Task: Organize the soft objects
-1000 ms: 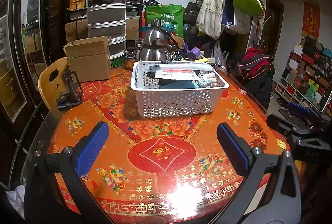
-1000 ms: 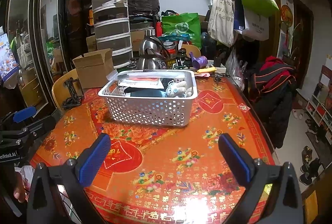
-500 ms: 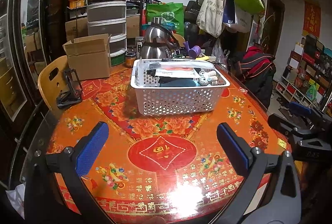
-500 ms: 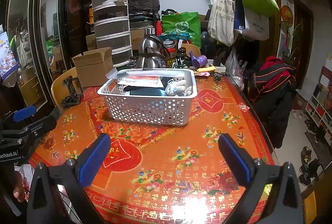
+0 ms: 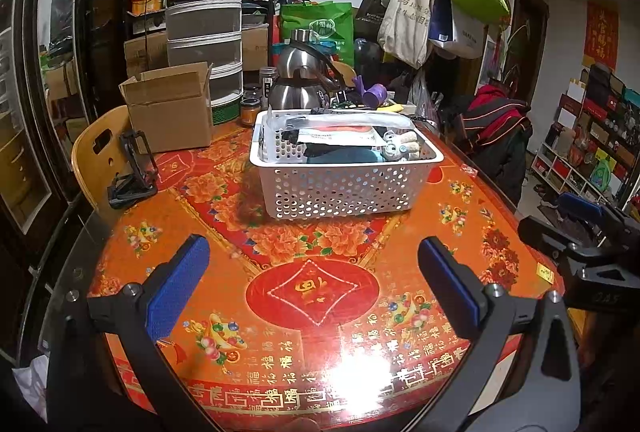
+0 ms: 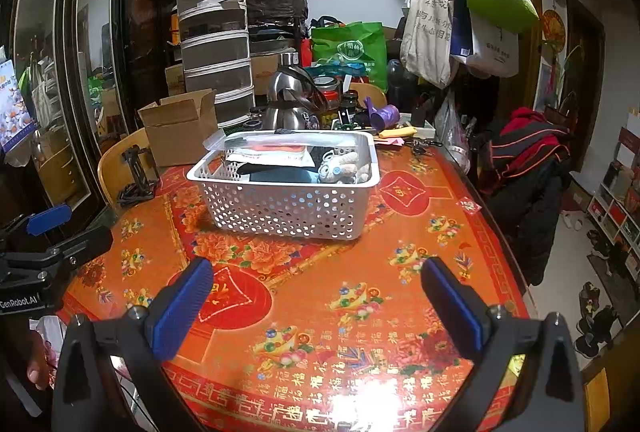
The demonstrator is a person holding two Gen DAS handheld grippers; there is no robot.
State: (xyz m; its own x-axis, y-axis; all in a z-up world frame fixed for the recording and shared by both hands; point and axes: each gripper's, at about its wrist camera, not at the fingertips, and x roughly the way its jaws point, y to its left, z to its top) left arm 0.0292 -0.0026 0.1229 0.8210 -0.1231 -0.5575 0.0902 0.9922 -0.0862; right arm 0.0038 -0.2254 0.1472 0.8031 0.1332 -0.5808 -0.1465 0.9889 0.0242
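A white perforated basket [image 5: 340, 187] stands on the round red-and-orange table [image 5: 312, 292]; it also shows in the right wrist view [image 6: 286, 209]. It holds a small plush toy [image 6: 340, 165], dark teal cloth [image 5: 340, 155], flat packets and a clear bag on top. My left gripper [image 5: 314, 288] is open and empty, over the near table, well short of the basket. My right gripper [image 6: 316, 304] is open and empty, also short of the basket. Each gripper shows at the edge of the other's view.
A cardboard box [image 5: 172, 107], stacked grey drawers [image 5: 204, 27], a steel kettle [image 5: 300, 79] and jars crowd the table's far side. A black stand [image 5: 134, 167] sits at the left. A wooden chair [image 5: 98, 155] is left; a coat rack with bags [image 5: 436, 3] is behind.
Both views have shifted only slightly; the basket sits a little lower and nearer in frame. Both grippers stay open and empty.
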